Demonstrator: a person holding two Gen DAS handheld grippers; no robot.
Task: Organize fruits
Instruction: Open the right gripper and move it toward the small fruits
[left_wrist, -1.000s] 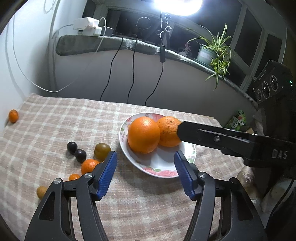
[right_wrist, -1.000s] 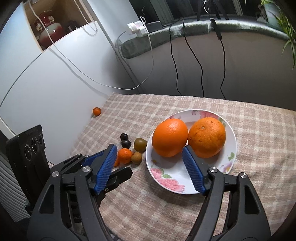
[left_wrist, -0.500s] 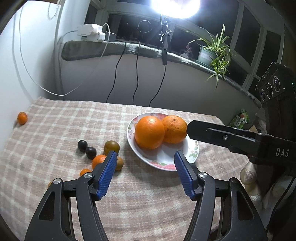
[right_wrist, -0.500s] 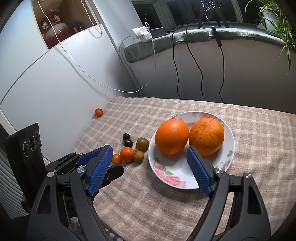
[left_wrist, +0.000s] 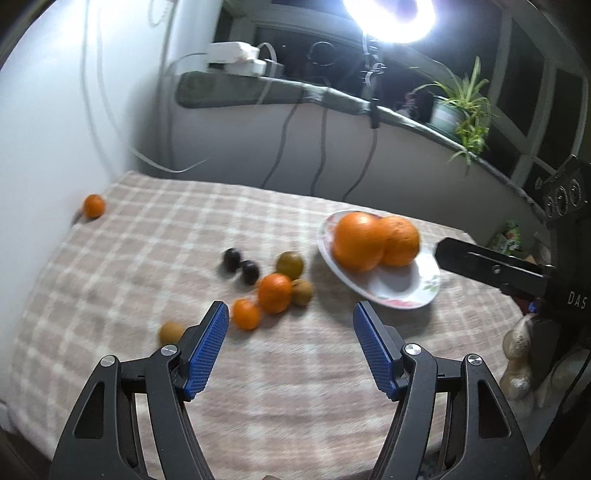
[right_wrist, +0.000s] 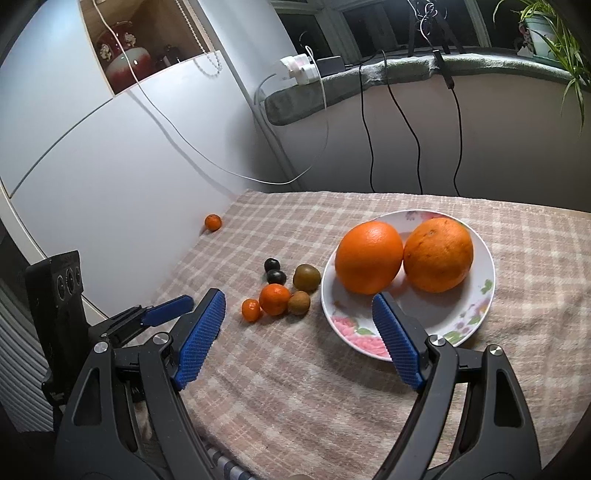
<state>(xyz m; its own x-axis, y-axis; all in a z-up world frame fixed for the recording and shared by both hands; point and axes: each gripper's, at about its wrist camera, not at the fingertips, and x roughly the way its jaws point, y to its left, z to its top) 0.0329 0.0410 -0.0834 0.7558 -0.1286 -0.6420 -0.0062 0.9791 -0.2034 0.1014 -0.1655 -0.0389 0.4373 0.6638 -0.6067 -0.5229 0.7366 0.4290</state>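
Left wrist view has swung left since half a second ago, so the plate (left_wrist: 391, 295) with its two oranges (left_wrist: 357, 240) now sits off to the right, and the small fruit cluster (left_wrist: 274, 292) lies just ahead of the left gripper (left_wrist: 291, 345), whose jaws are spread wide and empty. Right wrist view barely changed: the right gripper (right_wrist: 298, 334) is also wide apart, holding nothing, plate (right_wrist: 476, 314) just past its right finger, small fruits (right_wrist: 274, 298) left of it.
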